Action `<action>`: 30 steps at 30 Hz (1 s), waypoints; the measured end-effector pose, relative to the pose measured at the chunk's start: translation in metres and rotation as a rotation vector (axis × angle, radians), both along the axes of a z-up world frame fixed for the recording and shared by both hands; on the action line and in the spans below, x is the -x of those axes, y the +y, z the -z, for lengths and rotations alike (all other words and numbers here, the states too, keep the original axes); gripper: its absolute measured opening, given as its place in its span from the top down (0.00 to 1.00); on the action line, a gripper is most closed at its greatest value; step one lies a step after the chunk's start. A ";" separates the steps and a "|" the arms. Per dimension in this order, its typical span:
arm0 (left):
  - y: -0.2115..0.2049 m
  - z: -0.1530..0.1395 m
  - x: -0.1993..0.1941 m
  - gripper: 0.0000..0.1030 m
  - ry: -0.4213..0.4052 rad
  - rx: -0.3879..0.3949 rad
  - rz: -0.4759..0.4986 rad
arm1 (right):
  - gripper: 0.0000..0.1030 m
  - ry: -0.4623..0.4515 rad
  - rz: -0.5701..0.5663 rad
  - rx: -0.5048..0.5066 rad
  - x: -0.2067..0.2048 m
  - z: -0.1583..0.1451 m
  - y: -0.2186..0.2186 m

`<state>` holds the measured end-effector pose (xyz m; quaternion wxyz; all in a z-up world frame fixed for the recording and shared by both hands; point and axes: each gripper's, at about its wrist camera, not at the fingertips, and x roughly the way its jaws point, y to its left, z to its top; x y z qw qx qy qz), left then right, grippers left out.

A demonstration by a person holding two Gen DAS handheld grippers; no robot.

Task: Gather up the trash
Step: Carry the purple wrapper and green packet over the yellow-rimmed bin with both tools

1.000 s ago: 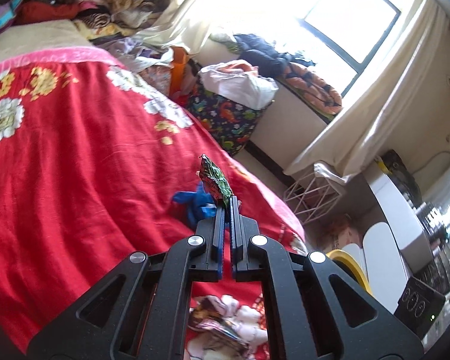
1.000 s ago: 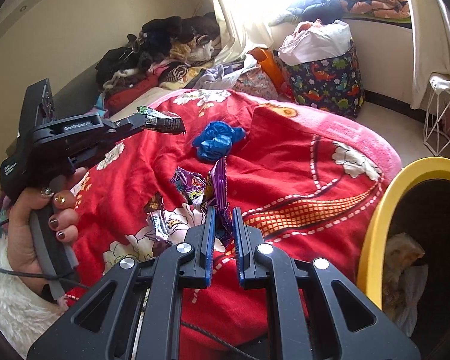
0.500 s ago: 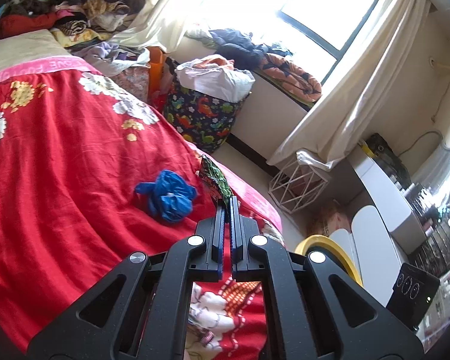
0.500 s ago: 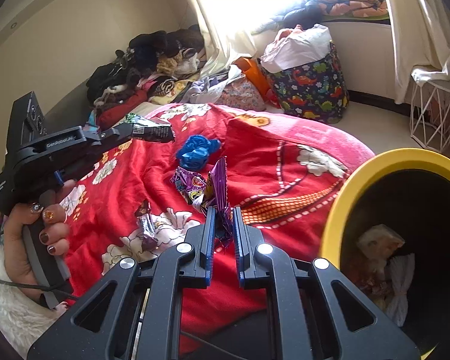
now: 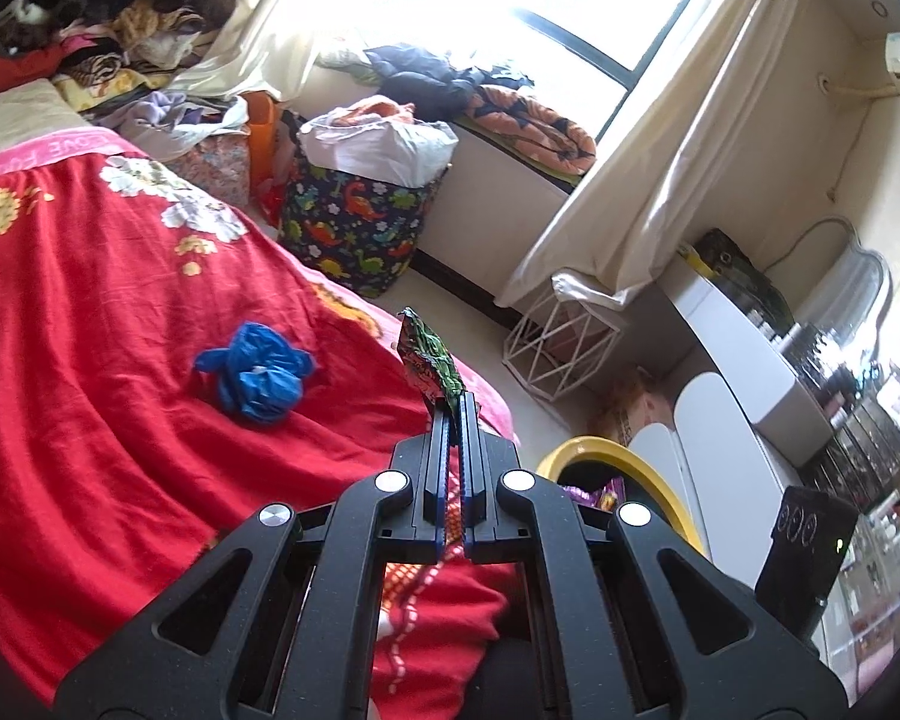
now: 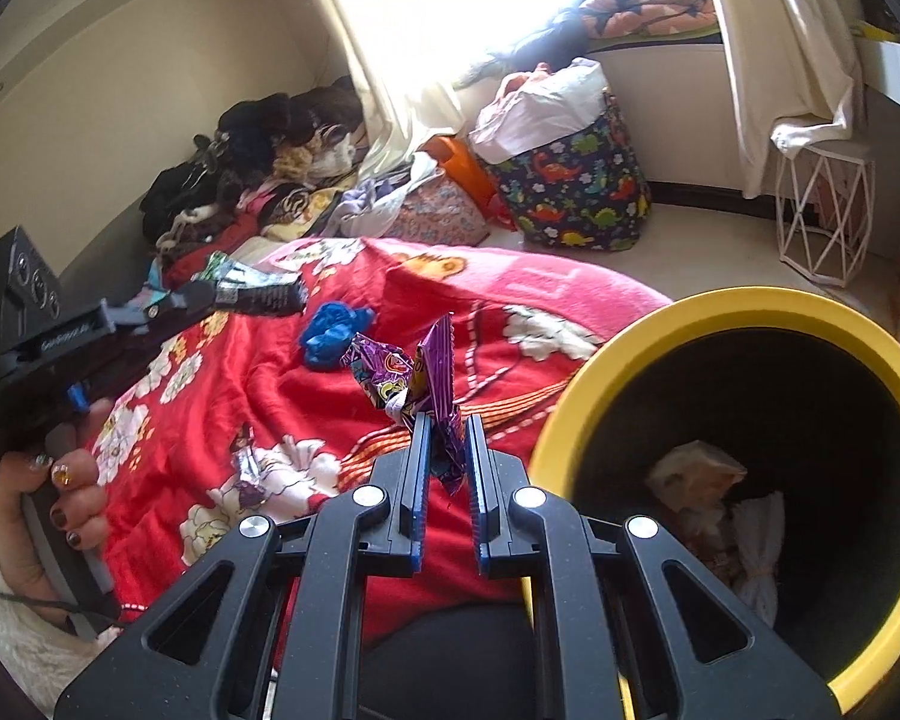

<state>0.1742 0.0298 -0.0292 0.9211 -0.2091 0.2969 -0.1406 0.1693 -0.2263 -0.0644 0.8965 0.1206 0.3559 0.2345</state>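
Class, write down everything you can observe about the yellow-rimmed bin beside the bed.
The yellow-rimmed bin is round, with a thick, smooth yellow rim and a dark inside; its material looks like plastic. It stands open, with no lid in view, close against the red bedspread. Crumpled pale paper and a white wad lie at the bottom. The right tool, gripping a purple wrapper, is just left of the rim, not over the opening. The left wrist view shows only part of the rim.
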 end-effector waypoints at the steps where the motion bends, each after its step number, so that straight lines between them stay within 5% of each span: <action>1: -0.003 0.000 0.000 0.99 -0.001 -0.004 0.007 | 0.89 0.000 0.007 -0.001 0.000 -0.001 -0.003; 30: -0.081 -0.003 0.014 0.99 -0.020 -0.069 0.192 | 0.89 0.003 0.205 -0.020 0.009 0.002 -0.089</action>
